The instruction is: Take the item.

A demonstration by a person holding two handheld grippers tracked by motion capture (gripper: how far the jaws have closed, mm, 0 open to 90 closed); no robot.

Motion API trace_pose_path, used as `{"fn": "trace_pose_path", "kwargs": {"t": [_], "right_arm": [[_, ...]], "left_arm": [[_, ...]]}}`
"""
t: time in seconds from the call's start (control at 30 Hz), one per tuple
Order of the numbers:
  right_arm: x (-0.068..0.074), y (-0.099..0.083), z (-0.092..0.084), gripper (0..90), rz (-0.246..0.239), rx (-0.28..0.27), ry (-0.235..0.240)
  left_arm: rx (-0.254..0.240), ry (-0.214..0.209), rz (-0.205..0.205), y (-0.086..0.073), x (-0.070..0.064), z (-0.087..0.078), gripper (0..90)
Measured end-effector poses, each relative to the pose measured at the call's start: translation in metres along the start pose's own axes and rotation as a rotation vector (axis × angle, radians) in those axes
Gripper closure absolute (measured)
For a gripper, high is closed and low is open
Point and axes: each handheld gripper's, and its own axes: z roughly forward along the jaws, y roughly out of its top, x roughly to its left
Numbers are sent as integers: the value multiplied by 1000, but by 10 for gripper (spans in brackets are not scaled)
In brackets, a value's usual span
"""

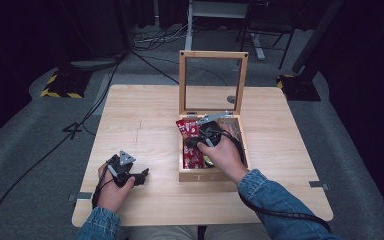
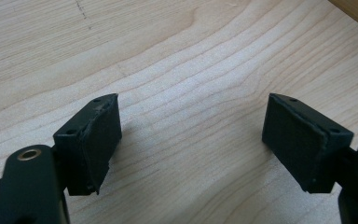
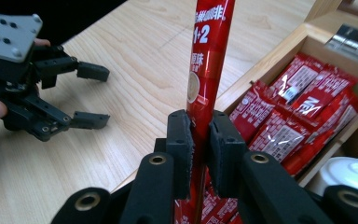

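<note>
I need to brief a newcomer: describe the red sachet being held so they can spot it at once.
Find the wooden box with its glass lid raised, on the table. Red sachets lie in its left compartment. The one you want, the red stick sachet, stands upright above them, clamped in the right tool.

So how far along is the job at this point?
Done: the wooden box stands open, lid upright. In hand: the right hand-held gripper is shut on one red sachet, raised above the other sachets in the box. Left: setting it down somewhere; the left hand-held gripper waits open over the table.
</note>
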Motion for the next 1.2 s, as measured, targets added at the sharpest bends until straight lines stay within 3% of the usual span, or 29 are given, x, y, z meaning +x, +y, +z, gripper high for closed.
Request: {"fn": "trace_pose_path", "kwargs": {"t": [0.7,1.2], "right_arm": [[-5,8,-35,802,-29,-76,-23],[-24,1,-74,802,-21,-117,-83]], "left_arm": [[3,-3,0,0,0,0,197],[4,-5,4,1,1,1,191]]}}
